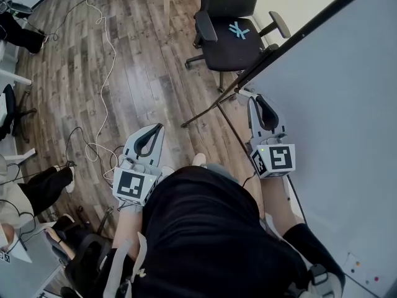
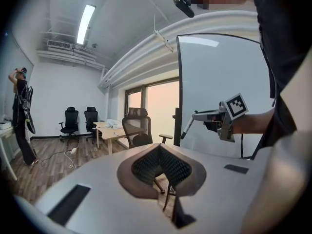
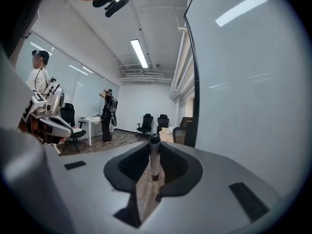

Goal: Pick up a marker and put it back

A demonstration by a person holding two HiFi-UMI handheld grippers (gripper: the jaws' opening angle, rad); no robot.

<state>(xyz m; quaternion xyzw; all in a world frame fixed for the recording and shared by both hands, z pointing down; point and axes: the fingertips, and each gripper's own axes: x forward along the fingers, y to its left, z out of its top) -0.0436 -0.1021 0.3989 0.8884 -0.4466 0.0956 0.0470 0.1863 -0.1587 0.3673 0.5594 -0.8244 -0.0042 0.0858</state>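
My right gripper point(image 1: 256, 102) is shut on a grey marker point(image 3: 154, 158), which stands upright between its pads with the dark cap end up. In the left gripper view the marker point(image 2: 187, 127) sticks out of the right gripper point(image 2: 201, 116) and slants down, close to the black edge of the whiteboard point(image 1: 335, 98). The marker's tip point(image 1: 245, 93) shows just beyond the jaws in the head view. My left gripper point(image 1: 156, 131) hangs lower over the wooden floor, shut with nothing between its padded jaws point(image 2: 159, 151).
A black office chair point(image 1: 232, 33) stands beyond the whiteboard's stand legs point(image 1: 208, 110). A white cable point(image 1: 104, 54) trails over the floor. People stand at the room's left side point(image 3: 40, 79), with desks point(image 2: 111, 130) and more chairs at the back.
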